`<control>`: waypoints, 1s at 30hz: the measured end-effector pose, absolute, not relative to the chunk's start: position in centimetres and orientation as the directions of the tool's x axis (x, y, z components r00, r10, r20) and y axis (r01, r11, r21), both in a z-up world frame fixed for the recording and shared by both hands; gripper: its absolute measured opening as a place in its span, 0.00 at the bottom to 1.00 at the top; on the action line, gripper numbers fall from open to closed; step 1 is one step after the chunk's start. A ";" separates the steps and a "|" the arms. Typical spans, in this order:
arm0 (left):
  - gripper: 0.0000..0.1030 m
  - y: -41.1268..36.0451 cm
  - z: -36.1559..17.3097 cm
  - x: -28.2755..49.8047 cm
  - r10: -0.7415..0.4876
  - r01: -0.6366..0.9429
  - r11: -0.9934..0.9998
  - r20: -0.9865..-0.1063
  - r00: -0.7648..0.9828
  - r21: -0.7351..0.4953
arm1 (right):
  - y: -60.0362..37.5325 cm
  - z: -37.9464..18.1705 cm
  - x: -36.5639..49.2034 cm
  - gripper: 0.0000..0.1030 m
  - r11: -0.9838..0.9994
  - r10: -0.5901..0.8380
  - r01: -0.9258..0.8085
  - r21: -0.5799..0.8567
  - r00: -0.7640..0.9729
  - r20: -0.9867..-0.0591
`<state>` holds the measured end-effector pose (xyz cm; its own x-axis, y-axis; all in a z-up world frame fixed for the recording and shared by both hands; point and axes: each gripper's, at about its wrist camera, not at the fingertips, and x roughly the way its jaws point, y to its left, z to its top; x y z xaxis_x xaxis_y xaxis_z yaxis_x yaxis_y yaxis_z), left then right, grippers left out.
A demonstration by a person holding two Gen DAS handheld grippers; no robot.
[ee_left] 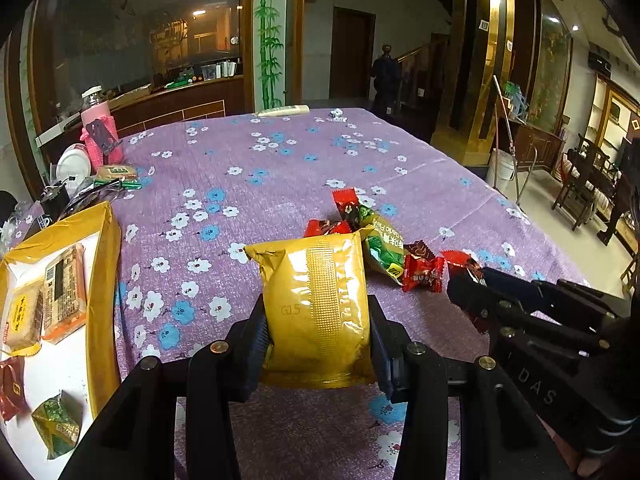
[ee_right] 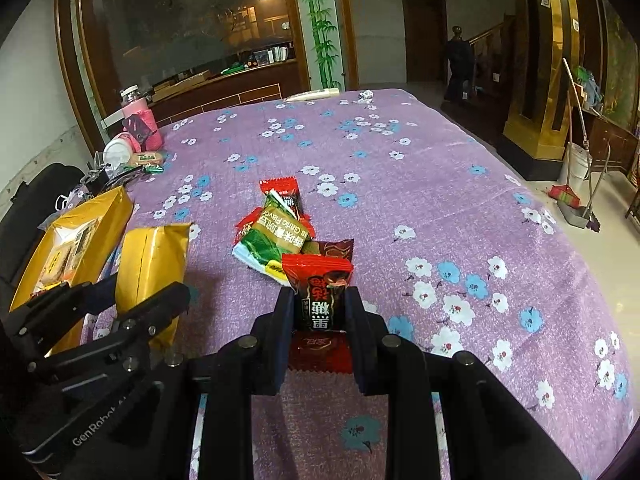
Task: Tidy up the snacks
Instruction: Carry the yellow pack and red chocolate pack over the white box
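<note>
My left gripper (ee_left: 318, 320) is shut on a gold foil snack packet (ee_left: 316, 304), held upright above the purple flowered tablecloth (ee_left: 260, 168); the same gold packet (ee_right: 150, 264) shows at the left of the right wrist view. My right gripper (ee_right: 318, 312) is shut on a small red and brown candy (ee_right: 320, 292). That candy (ee_left: 464, 266) and the right gripper appear at the right of the left wrist view. A loose pile lies mid-table: a green garlic-flavour packet (ee_right: 272, 240) and red candies (ee_right: 280, 188). A gold-rimmed box (ee_left: 102, 280) at the left holds several snacks.
At the far left of the table stand a pink bottle (ee_right: 140, 126), a white lidded cup (ee_right: 116, 152) and small packets. A remote (ee_right: 312, 95) lies at the far edge. Chairs, a bucket and a broom stand on the floor to the right.
</note>
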<state>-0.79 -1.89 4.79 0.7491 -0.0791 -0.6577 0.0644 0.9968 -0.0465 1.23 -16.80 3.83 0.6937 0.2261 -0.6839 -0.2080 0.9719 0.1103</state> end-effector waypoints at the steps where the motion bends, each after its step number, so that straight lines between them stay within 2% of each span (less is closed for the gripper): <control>1: 0.45 -1.9 4.9 -0.9 -0.079 0.064 0.997 -0.654 0.752 -0.046 | -16.8 3.9 1.1 0.23 0.972 0.224 -0.206 0.110 0.695 -0.683; 20: 0.46 -0.4 6.0 -3.2 -0.068 0.051 0.998 -0.641 0.764 -0.045 | -17.1 5.4 -1.1 0.23 0.968 0.246 -0.213 0.132 0.706 -0.665; 30: 0.46 3.0 6.5 -5.4 -0.018 -0.017 0.999 -0.625 0.781 -0.051 | -15.3 5.5 -1.9 0.23 0.958 0.273 -0.255 0.128 0.695 -0.665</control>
<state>-5.38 2.96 6.49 0.7807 -0.0183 -0.6247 -0.0173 0.9986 -0.0509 -1.85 -15.30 5.49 0.6946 0.2734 -0.6654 -0.2549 0.9585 0.1278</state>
